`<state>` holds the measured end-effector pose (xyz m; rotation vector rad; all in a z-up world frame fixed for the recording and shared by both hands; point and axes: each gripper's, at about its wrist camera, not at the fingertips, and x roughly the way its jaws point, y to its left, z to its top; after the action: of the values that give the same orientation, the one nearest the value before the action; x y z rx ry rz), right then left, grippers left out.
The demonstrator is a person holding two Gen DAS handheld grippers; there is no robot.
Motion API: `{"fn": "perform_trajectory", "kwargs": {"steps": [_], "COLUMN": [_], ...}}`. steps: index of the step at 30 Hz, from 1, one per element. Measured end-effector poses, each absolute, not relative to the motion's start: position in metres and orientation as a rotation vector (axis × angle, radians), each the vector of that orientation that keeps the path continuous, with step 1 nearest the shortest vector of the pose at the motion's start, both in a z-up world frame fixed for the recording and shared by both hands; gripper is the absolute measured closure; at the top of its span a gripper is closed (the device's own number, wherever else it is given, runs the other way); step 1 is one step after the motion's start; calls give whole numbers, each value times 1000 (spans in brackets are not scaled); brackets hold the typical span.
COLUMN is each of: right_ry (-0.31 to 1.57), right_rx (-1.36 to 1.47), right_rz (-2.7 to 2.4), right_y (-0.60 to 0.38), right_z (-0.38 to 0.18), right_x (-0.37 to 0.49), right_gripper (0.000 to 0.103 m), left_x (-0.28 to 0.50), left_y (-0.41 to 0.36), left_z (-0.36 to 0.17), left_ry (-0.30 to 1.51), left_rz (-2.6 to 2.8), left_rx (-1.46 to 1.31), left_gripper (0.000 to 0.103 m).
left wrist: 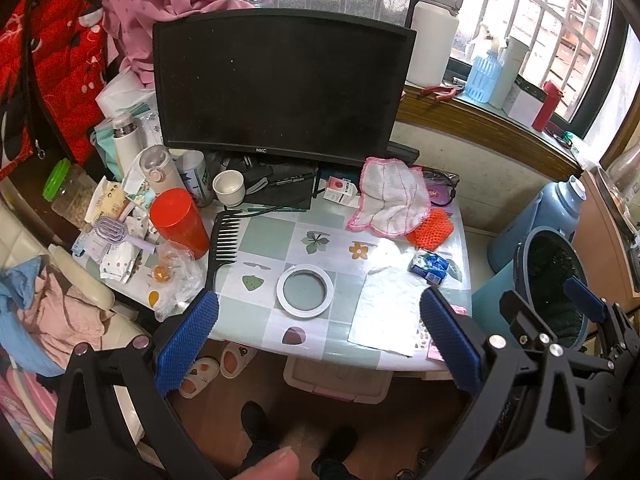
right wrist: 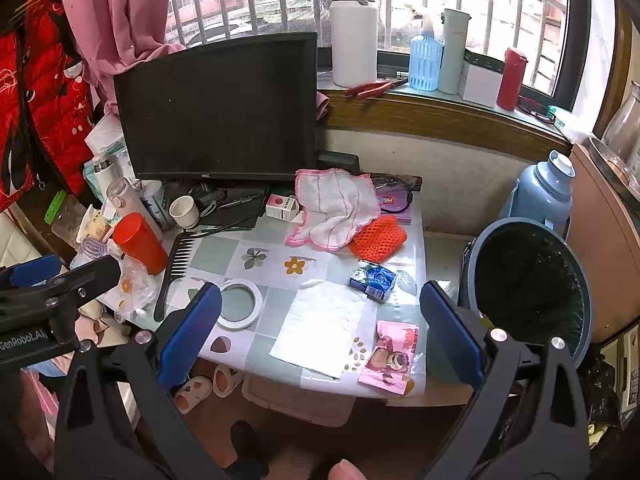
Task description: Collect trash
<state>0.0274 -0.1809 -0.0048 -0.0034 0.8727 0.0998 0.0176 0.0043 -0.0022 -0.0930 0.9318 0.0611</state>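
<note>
A white tissue (left wrist: 386, 314) (right wrist: 320, 326) lies flat near the table's front edge. A crushed blue carton (left wrist: 429, 266) (right wrist: 374, 280) lies behind it, and a pink snack wrapper (right wrist: 392, 356) lies at the front right corner. A blue bin with a dark liner (left wrist: 554, 286) (right wrist: 528, 288) stands on the floor right of the table. My left gripper (left wrist: 320, 338) is open and empty above the front edge. My right gripper (right wrist: 322, 332) is open and empty, over the tissue; it also shows in the left wrist view (left wrist: 560, 312).
The tiled table (right wrist: 256, 216) also holds a black monitor (left wrist: 280, 84), a white tape ring (left wrist: 305, 290), a black comb (left wrist: 222, 246), a red cup (left wrist: 179, 222), a white cloth (left wrist: 390, 198), an orange net pad (right wrist: 378, 242) and a clear bag (left wrist: 176, 280). A blue thermos (right wrist: 538, 190) stands behind the bin.
</note>
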Motion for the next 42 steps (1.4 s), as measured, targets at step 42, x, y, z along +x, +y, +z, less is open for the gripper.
{"fn": "perform_trajectory", "kwargs": {"steps": [42], "right_ry": [911], "right_rx": [8], "right_rz": [150], "right_y": [-203], "right_z": [-15], "right_x": [36], "right_gripper": [5], "left_x": [18], "left_y": [-5], "left_z": [-16], "left_ry": [953], "left_rz": [66], "left_rx": [-89], "left_gripper": [5]}}
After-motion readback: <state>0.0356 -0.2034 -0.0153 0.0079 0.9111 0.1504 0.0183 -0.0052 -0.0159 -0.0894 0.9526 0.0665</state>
